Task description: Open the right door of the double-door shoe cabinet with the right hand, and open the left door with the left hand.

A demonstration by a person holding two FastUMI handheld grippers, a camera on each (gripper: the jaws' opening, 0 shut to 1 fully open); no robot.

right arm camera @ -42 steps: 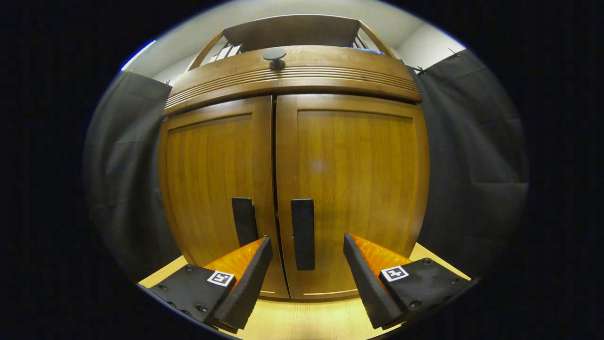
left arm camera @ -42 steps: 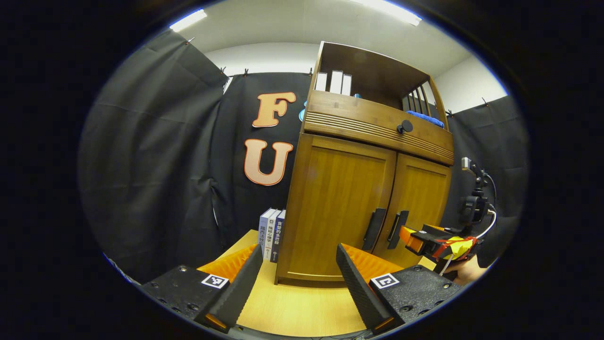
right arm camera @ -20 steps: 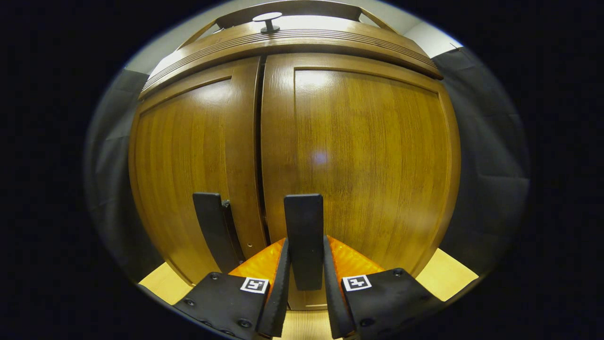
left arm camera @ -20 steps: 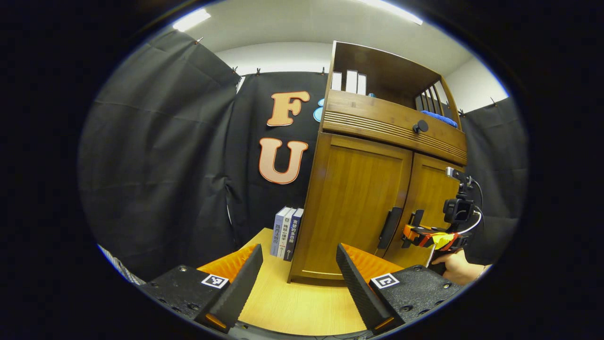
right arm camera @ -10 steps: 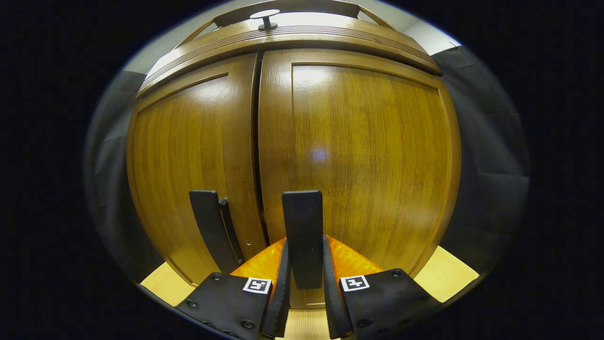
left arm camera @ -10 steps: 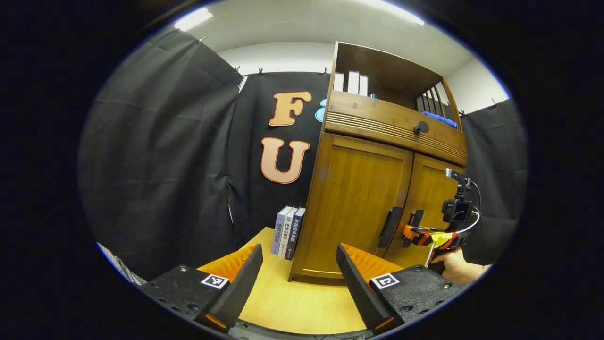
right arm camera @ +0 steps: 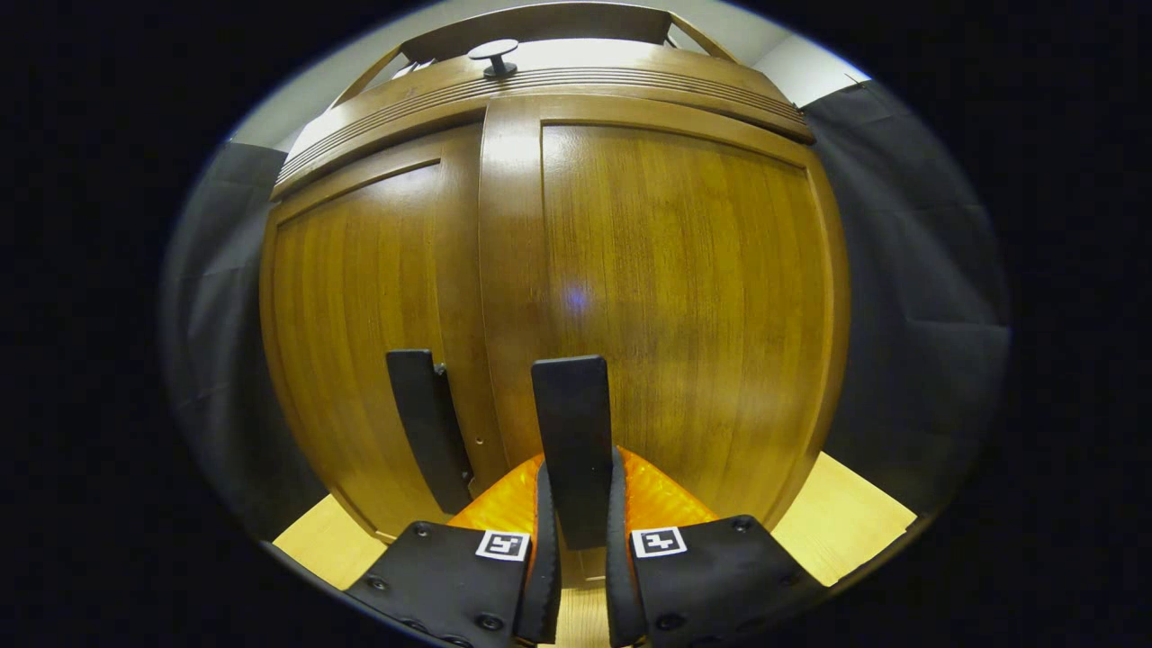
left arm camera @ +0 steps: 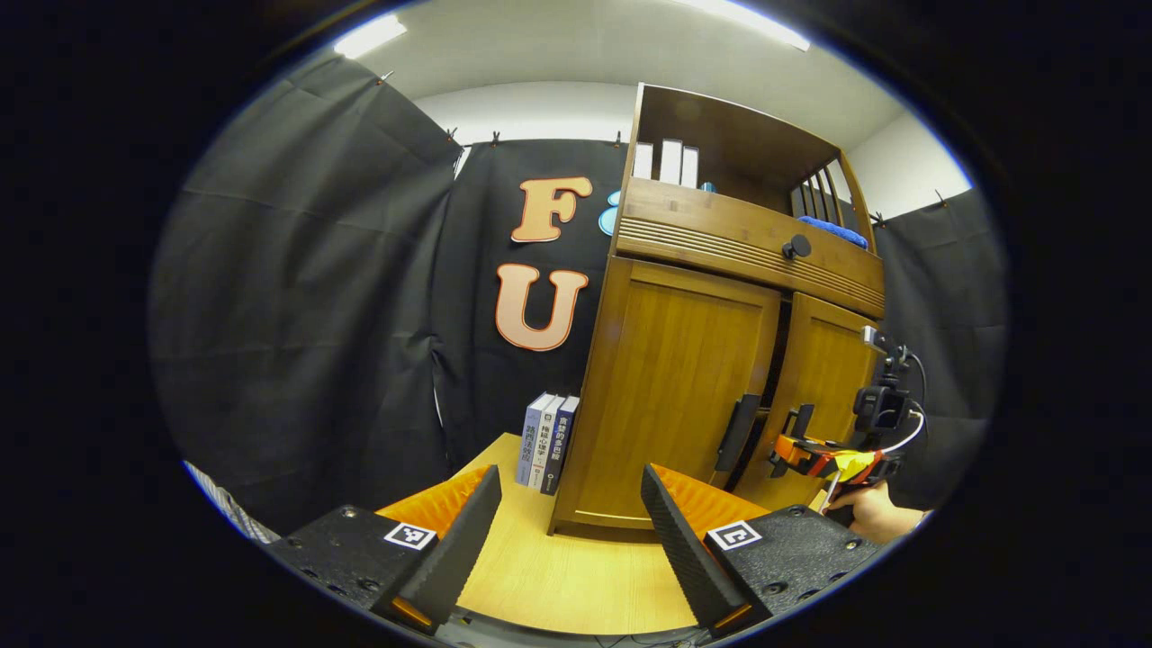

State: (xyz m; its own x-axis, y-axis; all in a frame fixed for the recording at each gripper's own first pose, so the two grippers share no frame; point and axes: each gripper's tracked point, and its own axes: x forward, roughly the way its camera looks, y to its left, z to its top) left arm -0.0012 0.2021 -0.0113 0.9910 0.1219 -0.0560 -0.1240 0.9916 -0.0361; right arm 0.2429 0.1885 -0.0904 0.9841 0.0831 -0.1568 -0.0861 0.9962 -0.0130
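A brown wooden shoe cabinet (left arm camera: 702, 360) stands on a light wooden table. In the right gripper view my right gripper (right arm camera: 576, 477) is shut on the dark vertical handle (right arm camera: 571, 441) of the right door (right arm camera: 684, 297). That door stands slightly ajar, its inner edge proud of the left door (right arm camera: 360, 324). The left door's handle (right arm camera: 427, 423) is free. In the left gripper view my left gripper (left arm camera: 569, 481) is open and holds nothing, well short of the left door (left arm camera: 679, 396) and its handle (left arm camera: 738, 432). The right gripper (left arm camera: 796, 450) shows there at the right handle (left arm camera: 799, 421).
Three books (left arm camera: 547, 441) stand upright against the cabinet's left side on the table (left arm camera: 558, 576). Above the doors is a drawer with a round knob (left arm camera: 796, 247), and an open shelf holds white books and a blue cloth (left arm camera: 832, 229). A hand (left arm camera: 868, 513) holds the right gripper.
My right gripper went in, shut on the right handle and has pulled the right door a little way out, showing a dark gap between the doors. The left gripper has hardly moved.
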